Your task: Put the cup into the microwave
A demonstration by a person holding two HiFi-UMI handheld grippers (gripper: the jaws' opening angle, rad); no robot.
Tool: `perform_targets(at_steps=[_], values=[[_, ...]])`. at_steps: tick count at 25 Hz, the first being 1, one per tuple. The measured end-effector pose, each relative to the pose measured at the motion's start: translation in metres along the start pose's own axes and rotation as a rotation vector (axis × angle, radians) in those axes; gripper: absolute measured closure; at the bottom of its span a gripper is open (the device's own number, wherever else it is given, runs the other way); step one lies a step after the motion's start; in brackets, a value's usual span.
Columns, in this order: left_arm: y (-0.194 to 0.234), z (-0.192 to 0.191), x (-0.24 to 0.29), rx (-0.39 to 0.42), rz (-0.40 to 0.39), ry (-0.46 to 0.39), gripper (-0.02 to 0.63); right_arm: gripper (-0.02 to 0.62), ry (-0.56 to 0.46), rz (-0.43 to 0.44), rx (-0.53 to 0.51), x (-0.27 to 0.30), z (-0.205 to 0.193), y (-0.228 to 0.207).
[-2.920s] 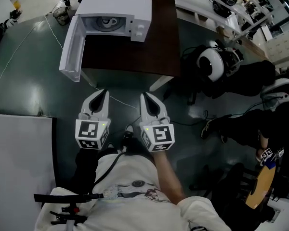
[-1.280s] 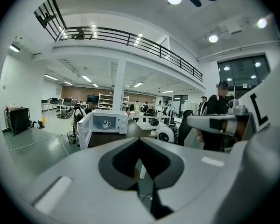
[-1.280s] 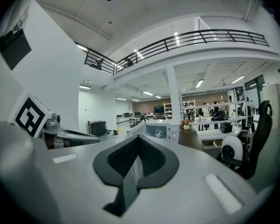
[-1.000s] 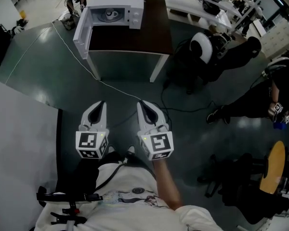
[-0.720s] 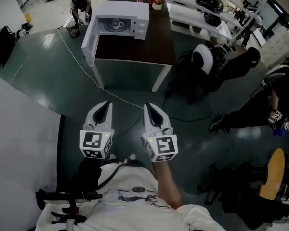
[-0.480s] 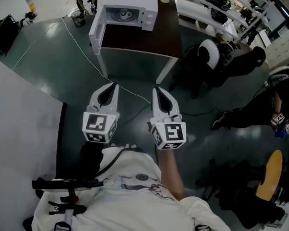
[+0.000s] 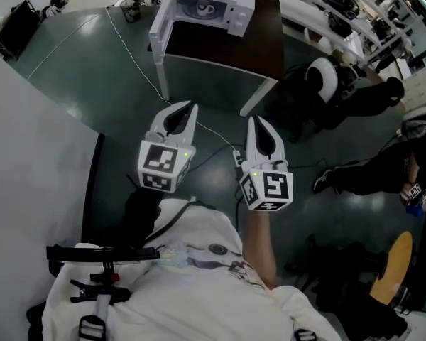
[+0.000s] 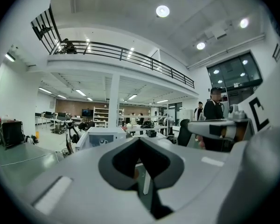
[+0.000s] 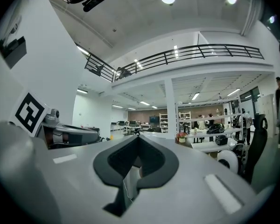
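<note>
Over open floor (image 7: 92, 69) short of the table (image 7: 224, 46), left gripper (image 7: 184, 108), right gripper (image 7: 260, 122): jaws closed, empty.

The head camera is looking steeply down over the person's chest at the left tool (image 7: 184, 109), the right tool (image 7: 258, 123), the floor (image 7: 85, 69) and, well away, the worktop (image 7: 231, 47) with the microwave (image 7: 214, 7) at its far left corner. Each tool camera is sitting close behind its own jaws, facing level across the hall. The left one is sharing the microwave with the head view.
</note>
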State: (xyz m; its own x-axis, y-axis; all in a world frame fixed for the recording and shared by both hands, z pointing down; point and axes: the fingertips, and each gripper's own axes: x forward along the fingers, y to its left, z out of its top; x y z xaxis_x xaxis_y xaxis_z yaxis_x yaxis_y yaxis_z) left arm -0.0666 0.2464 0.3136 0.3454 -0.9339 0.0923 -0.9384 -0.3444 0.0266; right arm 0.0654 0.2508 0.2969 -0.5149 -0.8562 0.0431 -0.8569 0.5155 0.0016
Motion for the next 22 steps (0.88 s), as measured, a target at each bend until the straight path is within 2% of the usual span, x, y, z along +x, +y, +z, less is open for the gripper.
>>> perform_targets(at_steps=[22], values=[[-0.0025, -0.0050, 0.0033, -0.007, -0.007, 0.018, 0.607, 0.597, 0.006, 0.002, 0.020, 0.0003, -0.0062, -0.0046]])
